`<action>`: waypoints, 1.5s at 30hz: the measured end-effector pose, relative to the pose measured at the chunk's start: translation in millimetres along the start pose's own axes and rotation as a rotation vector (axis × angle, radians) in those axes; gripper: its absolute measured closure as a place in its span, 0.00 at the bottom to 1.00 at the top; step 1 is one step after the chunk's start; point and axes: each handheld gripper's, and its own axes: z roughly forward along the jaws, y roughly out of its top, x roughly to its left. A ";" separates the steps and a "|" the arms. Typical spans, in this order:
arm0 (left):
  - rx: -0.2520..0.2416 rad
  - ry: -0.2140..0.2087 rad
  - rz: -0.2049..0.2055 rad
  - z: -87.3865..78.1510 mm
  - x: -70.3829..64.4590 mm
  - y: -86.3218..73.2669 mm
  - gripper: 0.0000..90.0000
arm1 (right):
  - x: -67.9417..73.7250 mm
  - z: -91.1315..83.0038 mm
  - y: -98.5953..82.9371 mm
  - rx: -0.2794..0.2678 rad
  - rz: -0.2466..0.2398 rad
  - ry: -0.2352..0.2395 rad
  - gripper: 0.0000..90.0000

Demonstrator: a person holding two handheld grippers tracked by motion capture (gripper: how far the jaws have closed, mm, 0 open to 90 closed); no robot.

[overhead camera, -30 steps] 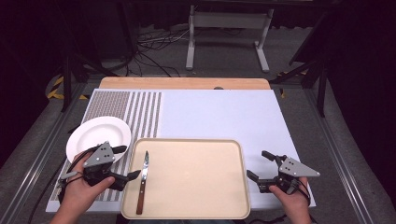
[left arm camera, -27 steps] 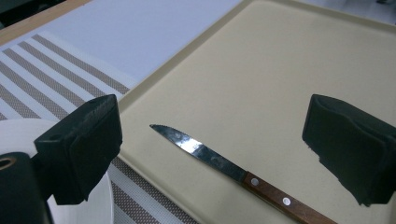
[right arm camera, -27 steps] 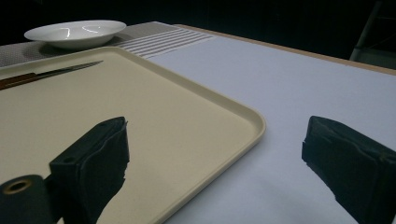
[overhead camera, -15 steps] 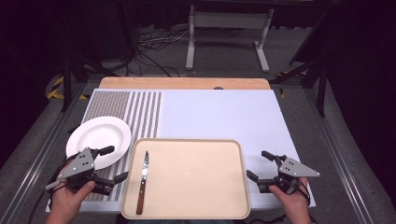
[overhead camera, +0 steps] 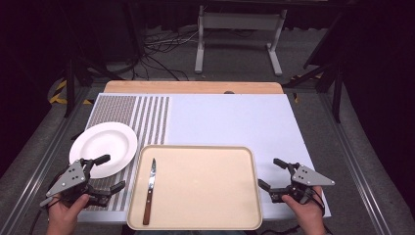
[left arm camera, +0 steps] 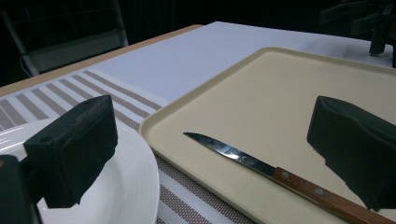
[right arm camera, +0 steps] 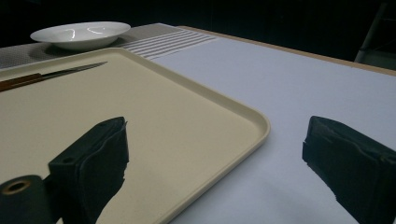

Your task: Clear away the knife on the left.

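two claws sit wide open and empty at the table's near edge: the left claw by the white plate, the right claw off the tray's right rim. the knife lies along the tray's left side. a flat, thin blade could slip or skid if pinched off-centre.

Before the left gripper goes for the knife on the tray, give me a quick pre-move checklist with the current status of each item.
1. Left gripper open: ok, jaws wide apart.
2. Left gripper empty: ok.
3. Knife lying flat in the tray: ok, at its left side.
4. Knife handle reachable: ok, wooden end faces the person.
5. Plate out of the way: not ok, one jaw is over its rim.
6. Right gripper clear of the knife: ok, open beside the tray's right edge.
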 end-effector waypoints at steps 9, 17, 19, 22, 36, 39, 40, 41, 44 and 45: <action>-0.028 0.043 -0.045 -7.4 9.4 -18.0 0.03 | 0.0 0.7 -0.8 0.003 0.004 0.004 0.08; 0.021 0.065 -0.062 -6.5 13.2 -29.3 0.03 | -0.3 0.1 -1.0 -0.002 0.005 0.007 0.08; 0.050 0.076 -0.067 -4.2 14.0 -31.8 0.04 | -0.6 -0.7 -0.4 -0.003 0.000 0.004 0.08; 0.067 0.078 -0.060 -2.8 13.4 -32.1 0.04 | -0.5 -0.7 -0.2 -0.004 0.001 0.006 0.08; 0.071 0.072 -0.064 -2.5 12.1 -32.1 0.03 | -0.6 -0.9 -0.1 -0.002 -0.002 0.006 0.08; 0.071 0.071 -0.072 -2.5 11.9 -32.1 0.03 | -0.6 -0.8 -0.2 -0.002 -0.002 0.006 0.08; 0.070 0.078 -0.064 -2.7 12.7 -32.0 0.03 | -0.6 -0.7 -0.3 -0.003 -0.001 0.007 0.08; 0.070 0.078 -0.064 -2.7 12.7 -32.0 0.03 | -0.6 -0.7 -0.3 -0.003 -0.001 0.007 0.08; 0.072 0.075 -0.070 -2.8 12.2 -32.0 0.03 | -0.5 -0.6 -0.3 -0.001 0.000 0.006 0.08; 0.072 0.071 -0.073 -2.5 12.0 -32.1 0.03 | -0.6 -0.4 -0.3 0.000 0.000 0.006 0.08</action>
